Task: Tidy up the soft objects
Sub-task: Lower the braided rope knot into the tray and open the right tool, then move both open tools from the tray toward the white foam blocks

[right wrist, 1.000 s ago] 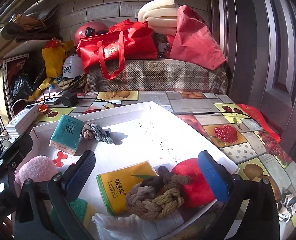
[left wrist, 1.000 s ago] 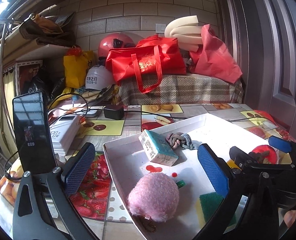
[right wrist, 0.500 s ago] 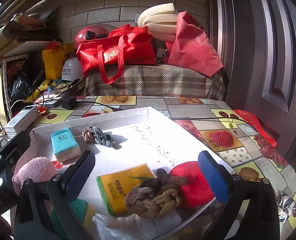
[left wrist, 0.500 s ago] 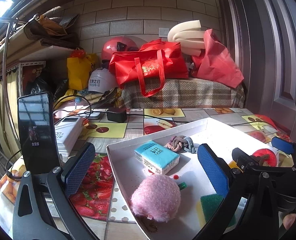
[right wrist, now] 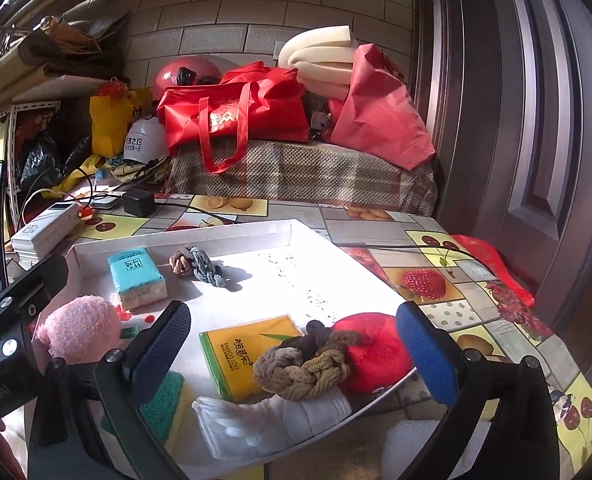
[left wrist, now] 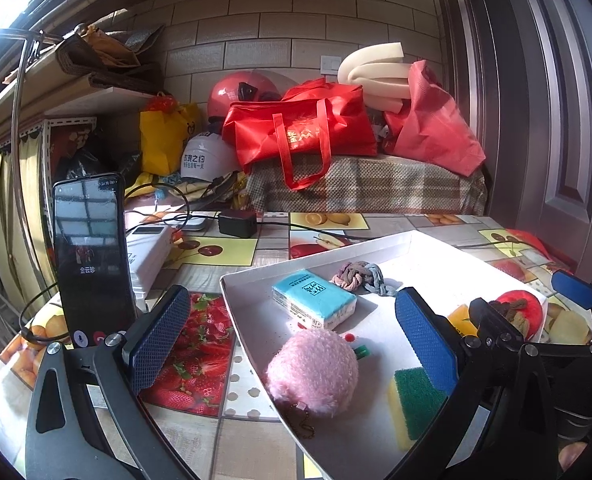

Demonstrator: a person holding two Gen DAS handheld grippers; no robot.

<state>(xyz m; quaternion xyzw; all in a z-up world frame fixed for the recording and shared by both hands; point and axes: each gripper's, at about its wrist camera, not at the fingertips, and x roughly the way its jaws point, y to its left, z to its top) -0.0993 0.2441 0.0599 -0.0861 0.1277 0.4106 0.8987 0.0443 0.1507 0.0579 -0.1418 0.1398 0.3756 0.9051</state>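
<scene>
White tray (left wrist: 320, 254) holds pink plush (left wrist: 312, 372) between open left gripper (left wrist: 291, 336) jaws

A phone (left wrist: 89, 256) stands at nine o'clock, a black adapter (left wrist: 237, 222) lies near centre, and red bags (left wrist: 300, 132) sit toward twelve.

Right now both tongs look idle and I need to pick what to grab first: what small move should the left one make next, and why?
Probably ease the left tongs forward and down around the pink ball. They are open and empty, and the ball lies nearest, roughly between the pads, in the tray, apart from the blue pack behind it.
</scene>
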